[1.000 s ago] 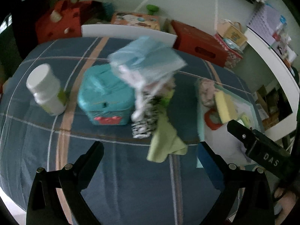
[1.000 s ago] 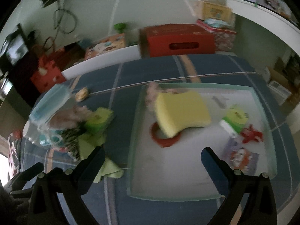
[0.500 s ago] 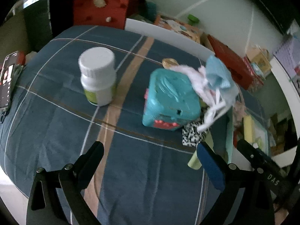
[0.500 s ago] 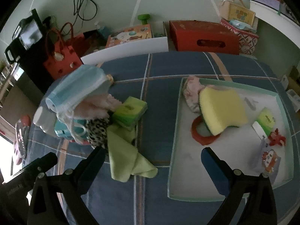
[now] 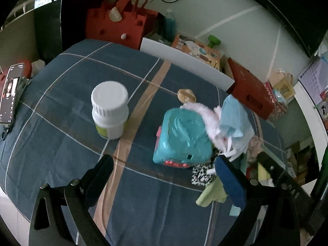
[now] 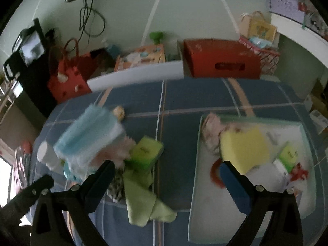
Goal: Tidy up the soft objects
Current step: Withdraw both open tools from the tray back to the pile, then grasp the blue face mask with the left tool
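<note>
We see a blue checked tablecloth (image 5: 61, 123) from two handheld grippers. Our left gripper (image 5: 164, 176) has its jaws spread wide and holds nothing. Our right gripper (image 6: 167, 176) is likewise spread wide and empty.

Ahead and to the right of the left gripper sits a teal toy box (image 5: 182, 137). A heap of soft things rests on and against its far right side: a light blue face mask (image 5: 233, 116) on top, a pale pink fluffy cloth (image 5: 205, 114) under it, a black and white spotted cloth (image 5: 202, 173) just beside the right finger, and a light green cloth (image 6: 141, 203) trailing toward us. A white bottle (image 5: 109, 110) stands upright ahead and to the left, well apart from the heap.

From the right gripper, the heap lies ahead to the left, with a green sponge (image 6: 146, 152) touching it. A pale tray (image 6: 193, 194) lies ahead to the right, already holding a yellow sponge (image 6: 244, 149), a pinkish cloth (image 6: 211, 135) and a red ring (image 6: 215, 176).

We judge the sorting partly done. The main risk is the heap itself: the pieces overlap, so closing on one could drag its neighbours off the toy box or lift two together. The mask's loops may snag. A wide swing on the left could tip the bottle. The right view is blurred, so aim there is uncertain.
</note>
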`<control>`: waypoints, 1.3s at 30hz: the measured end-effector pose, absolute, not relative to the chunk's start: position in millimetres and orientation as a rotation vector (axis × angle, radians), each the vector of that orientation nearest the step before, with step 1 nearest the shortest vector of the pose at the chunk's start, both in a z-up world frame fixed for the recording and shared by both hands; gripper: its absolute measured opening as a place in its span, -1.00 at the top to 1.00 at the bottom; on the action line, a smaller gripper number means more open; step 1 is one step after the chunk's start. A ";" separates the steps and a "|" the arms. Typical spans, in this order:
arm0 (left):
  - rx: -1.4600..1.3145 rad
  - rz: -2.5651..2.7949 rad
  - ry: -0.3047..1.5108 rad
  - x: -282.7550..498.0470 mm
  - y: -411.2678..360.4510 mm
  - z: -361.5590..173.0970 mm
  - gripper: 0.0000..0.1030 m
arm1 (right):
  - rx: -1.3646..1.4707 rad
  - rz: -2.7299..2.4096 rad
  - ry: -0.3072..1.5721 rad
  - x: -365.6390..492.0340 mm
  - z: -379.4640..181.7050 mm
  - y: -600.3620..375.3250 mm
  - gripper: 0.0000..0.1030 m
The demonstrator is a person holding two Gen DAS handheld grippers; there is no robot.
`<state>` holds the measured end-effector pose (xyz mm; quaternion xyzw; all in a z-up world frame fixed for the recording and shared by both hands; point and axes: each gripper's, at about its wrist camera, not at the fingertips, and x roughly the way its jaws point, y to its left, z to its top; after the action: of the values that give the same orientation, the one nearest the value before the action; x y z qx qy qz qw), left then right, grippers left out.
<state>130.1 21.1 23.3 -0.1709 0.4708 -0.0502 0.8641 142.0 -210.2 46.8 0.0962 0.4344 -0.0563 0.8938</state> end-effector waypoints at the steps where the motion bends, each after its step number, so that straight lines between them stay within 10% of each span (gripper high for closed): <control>1: -0.360 -0.107 0.986 130.6 21.1 25.2 -0.92 | 0.205 -0.112 0.889 143.2 50.4 -212.2 -1.00; 14: -0.417 -0.226 0.943 162.3 -1.7 59.3 -0.87 | 0.221 -0.126 0.877 157.8 60.0 -225.3 -1.00; 23: -0.407 -0.301 0.973 179.9 -29.1 44.3 -0.35 | 0.248 -0.145 0.898 167.9 53.1 -236.0 -1.00; 28: -0.437 -0.301 0.994 181.6 -28.4 31.2 0.30 | 0.254 -0.148 0.913 167.0 47.5 -237.3 -1.00; 39: -0.498 -0.307 0.965 175.8 -13.8 29.7 0.71 | 0.252 -0.129 0.927 164.7 41.3 -232.7 -1.00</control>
<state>175.8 -13.8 29.7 -0.2360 0.4571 -0.1453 0.8451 164.7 -232.7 41.3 0.1213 0.4454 -0.0620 0.8849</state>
